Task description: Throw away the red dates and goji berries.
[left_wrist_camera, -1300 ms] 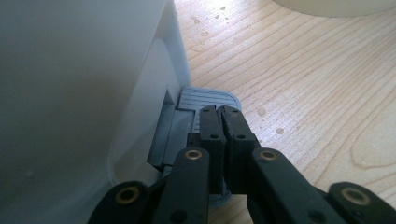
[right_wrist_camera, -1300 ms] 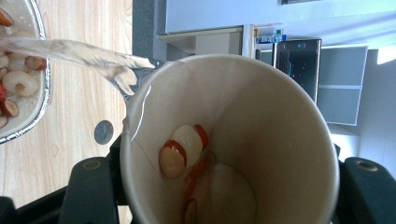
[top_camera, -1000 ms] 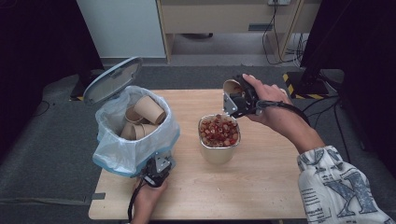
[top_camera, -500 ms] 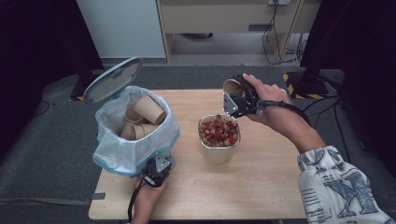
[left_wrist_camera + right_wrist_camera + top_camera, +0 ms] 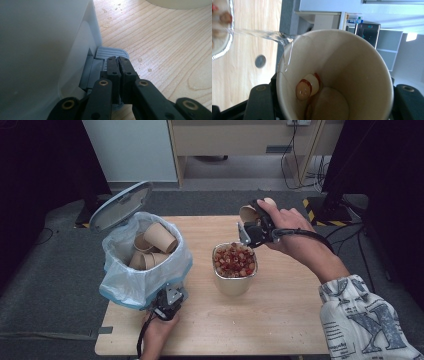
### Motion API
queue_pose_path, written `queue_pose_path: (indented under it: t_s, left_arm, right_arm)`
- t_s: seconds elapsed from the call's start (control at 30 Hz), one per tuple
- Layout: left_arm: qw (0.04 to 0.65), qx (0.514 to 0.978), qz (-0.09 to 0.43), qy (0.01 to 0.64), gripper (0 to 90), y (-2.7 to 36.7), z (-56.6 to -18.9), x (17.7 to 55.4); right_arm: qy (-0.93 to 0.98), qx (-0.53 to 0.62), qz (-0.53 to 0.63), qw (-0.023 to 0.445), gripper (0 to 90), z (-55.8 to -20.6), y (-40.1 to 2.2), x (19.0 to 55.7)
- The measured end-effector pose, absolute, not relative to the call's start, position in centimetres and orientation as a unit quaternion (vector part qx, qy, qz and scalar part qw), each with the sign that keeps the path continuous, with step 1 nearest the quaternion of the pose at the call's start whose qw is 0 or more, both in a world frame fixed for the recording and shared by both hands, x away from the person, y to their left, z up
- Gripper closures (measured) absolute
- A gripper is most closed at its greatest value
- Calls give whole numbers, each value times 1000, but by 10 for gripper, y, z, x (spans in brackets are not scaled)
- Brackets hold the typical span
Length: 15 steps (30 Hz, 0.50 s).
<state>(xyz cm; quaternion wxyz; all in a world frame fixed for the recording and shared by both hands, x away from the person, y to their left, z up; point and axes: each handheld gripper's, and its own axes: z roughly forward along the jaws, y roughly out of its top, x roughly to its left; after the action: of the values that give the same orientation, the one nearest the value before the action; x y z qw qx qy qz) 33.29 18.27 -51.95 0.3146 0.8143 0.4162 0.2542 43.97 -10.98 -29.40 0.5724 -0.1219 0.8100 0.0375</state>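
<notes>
You held the paper cup [image 5: 248, 213] in your right gripper [image 5: 251, 231], its jaws closed on the cup's sides, and you had it tipped over above the far right rim of the metal container [image 5: 235, 282], which stood near the middle of the wooden table [image 5: 280, 320]. In the right gripper view the cup [image 5: 352, 75] lay on its side with its mouth toward the camera, a thin stream of clear liquid [image 5: 259, 33] ran from its lip toward the container [image 5: 222, 50], and one piece of food [image 5: 308, 87] clung to the inside wall of the cup near its bottom. The container was full of small red and pale pieces [image 5: 234, 261]. To the left of the container stood the pedal bin [image 5: 145, 280], lined with a pale blue bag, its lid [image 5: 120, 206] raised at the far side, with several used paper cups [image 5: 152, 245] lying inside. Your left gripper [image 5: 167, 304] was at the near foot of that bin, on the container's near left, with its jaws closed together and empty. In the left gripper view those closed jaws rested on the ribbed grey pedal [image 5: 110, 53] at the base of the bin's white wall [image 5: 45, 45]. Droplets [image 5: 140, 60] dotted the table between the pedal and the container.
</notes>
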Motion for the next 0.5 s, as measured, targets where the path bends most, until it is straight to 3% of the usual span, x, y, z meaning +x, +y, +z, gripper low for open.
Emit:
queue_pose_path:
  t_s: [0.5]
  left_arm:
    - [315,814,254,416,870,183,-520,333]
  right_arm:
    - [797,-147,2,585,347,-294,-107,438]
